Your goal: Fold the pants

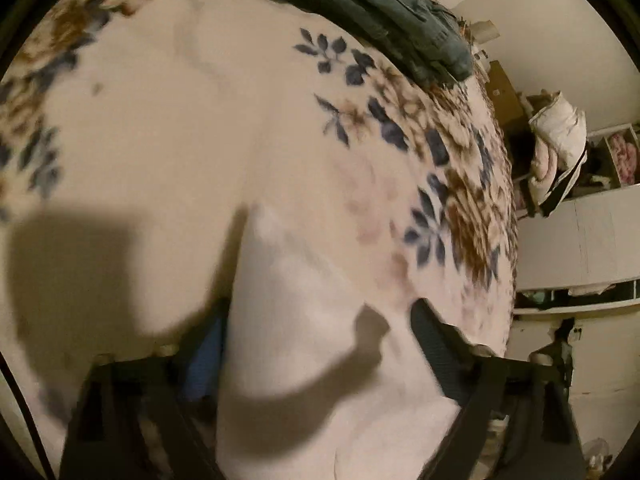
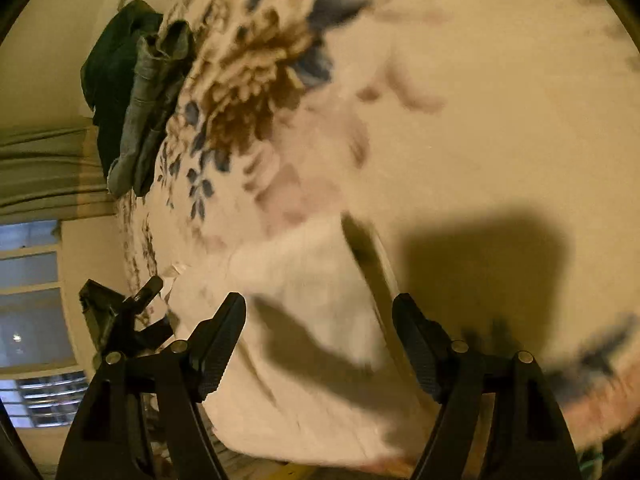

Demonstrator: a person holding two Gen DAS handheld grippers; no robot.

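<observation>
Pale cream pants (image 1: 304,320) lie on a floral bedspread (image 1: 160,140). In the left wrist view they lie between my left gripper's fingers (image 1: 436,352). My left gripper (image 1: 320,344) is open over them. In the right wrist view the same pale pants (image 2: 312,300) lie on the bedspread (image 2: 480,120), with a corner pointing away. My right gripper (image 2: 320,320) is open just above them. The left gripper also shows in the right wrist view (image 2: 132,312), at the pants' left edge. Both views are blurred.
A pile of dark green and grey-blue clothes (image 1: 392,12) lies at the bed's far edge; it also shows in the right wrist view (image 2: 140,92). White shelves and drawers (image 1: 580,240) stand beside the bed. A window (image 2: 32,300) and curtain (image 2: 40,160) are on the other side.
</observation>
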